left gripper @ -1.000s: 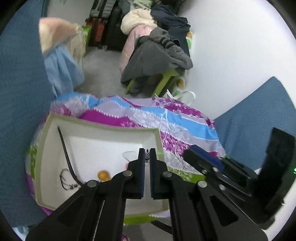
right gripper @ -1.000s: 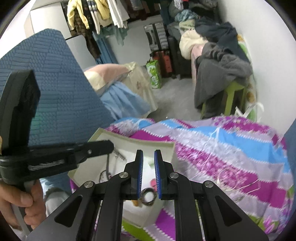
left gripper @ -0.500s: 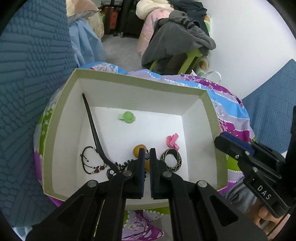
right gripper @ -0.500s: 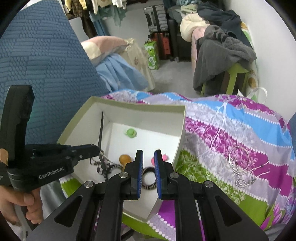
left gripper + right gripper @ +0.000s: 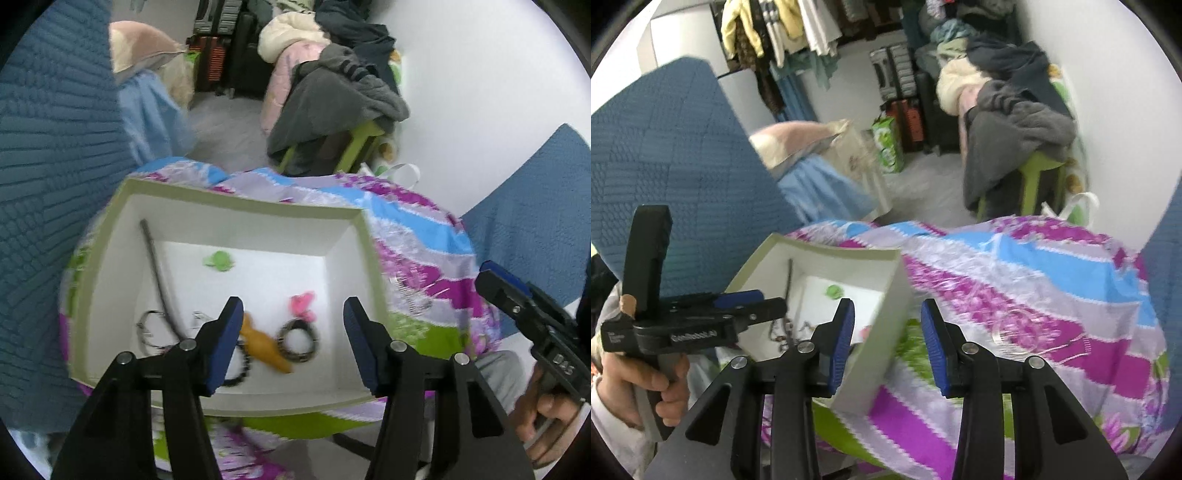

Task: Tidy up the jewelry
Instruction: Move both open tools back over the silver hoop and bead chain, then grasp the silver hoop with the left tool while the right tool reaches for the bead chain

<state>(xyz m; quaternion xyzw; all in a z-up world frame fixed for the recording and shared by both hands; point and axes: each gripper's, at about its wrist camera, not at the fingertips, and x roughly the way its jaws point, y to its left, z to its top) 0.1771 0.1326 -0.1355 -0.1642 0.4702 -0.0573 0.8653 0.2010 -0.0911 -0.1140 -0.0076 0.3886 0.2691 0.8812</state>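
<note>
White box (image 5: 110,266) on the bed's floral cover (image 5: 1052,280) holds a patterned ring (image 5: 298,339), an orange piece (image 5: 264,345), a pink clip (image 5: 303,304) and bracelets. Drop-off step: left gripper (image 5: 293,341) above the ring, fingers opening, nothing between them. Right gripper (image 5: 888,343) straddles the box's corner, opening, empty. Next: fetch what's probably a clear bangle (image 5: 1015,332), blurred.

Both wrist views, blurred, share box (image 5: 236,206).
</note>
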